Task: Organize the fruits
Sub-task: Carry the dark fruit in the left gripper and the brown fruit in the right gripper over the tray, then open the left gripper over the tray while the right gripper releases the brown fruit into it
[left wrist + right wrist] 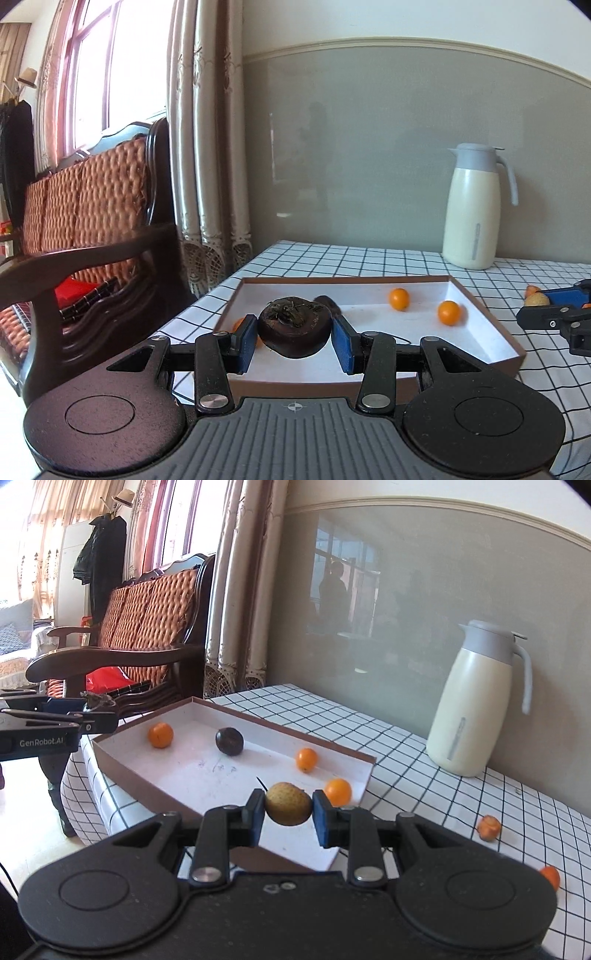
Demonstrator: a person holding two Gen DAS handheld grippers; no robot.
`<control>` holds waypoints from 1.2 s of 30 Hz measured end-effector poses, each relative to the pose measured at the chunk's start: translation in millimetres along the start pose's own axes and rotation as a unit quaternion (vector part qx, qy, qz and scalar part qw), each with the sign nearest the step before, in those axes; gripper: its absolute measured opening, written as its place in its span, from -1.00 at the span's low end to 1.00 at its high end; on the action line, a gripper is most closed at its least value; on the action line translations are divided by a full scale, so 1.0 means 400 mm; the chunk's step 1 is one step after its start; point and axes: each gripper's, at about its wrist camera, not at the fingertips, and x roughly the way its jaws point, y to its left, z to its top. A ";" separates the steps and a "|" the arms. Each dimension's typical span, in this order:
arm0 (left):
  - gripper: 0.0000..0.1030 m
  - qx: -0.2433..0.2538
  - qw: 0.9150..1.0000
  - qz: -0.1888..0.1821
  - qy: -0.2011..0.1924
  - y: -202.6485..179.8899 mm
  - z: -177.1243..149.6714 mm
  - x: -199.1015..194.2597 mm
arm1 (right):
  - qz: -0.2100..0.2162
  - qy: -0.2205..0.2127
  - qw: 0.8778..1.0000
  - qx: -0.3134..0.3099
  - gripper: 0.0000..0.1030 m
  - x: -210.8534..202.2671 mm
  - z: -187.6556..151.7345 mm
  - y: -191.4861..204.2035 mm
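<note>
Above the near edge of the shallow white-lined cardboard tray with brown walls (491,325), my left gripper (294,338) has its blue pads clamped on a dark, flattened purple-brown fruit with a dried leafy cap (294,326). That fruit hangs off the tray floor, just over its near left part.

Beside it, at the tray's near right corner, my right gripper (289,810) is clenched on a small yellow-brown speckled pear-like fruit (288,803), pads pressing both its sides.

Inside the tray, a round dark purple fruit (229,741) rests toward the far wall, with a small orange citrus fruit (160,734) at its left near the tray's left end. Two more small orange fruits lie on the tray's right part: one (306,759) near the far wall, the other (338,792) close to the right corner.

Outside the tray, on the white tablecloth with a black grid (406,746), two orange pieces (488,827) (550,877) lie well to its right. A cream thermos jug with a grey lid and handle (469,709) stands beyond the tray's right end, against the grey wall.
</note>
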 end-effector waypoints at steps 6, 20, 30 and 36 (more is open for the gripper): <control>-0.15 -0.012 1.000 0.008 0.005 0.031 0.012 0.049 | -0.008 -0.001 1.000 0.001 -0.63 0.051 0.021 0.018; -0.15 -0.025 0.999 0.020 0.005 0.081 0.043 0.158 | -0.031 -0.004 0.999 0.024 -0.63 0.144 0.066 -0.016; -0.15 -0.032 0.999 0.015 0.017 0.092 0.065 0.237 | -0.038 0.001 0.998 0.042 -0.63 0.209 0.083 -0.059; -0.15 -0.031 0.999 0.018 0.030 0.090 0.085 0.297 | -0.040 0.006 0.998 0.048 -0.63 0.253 0.096 -0.086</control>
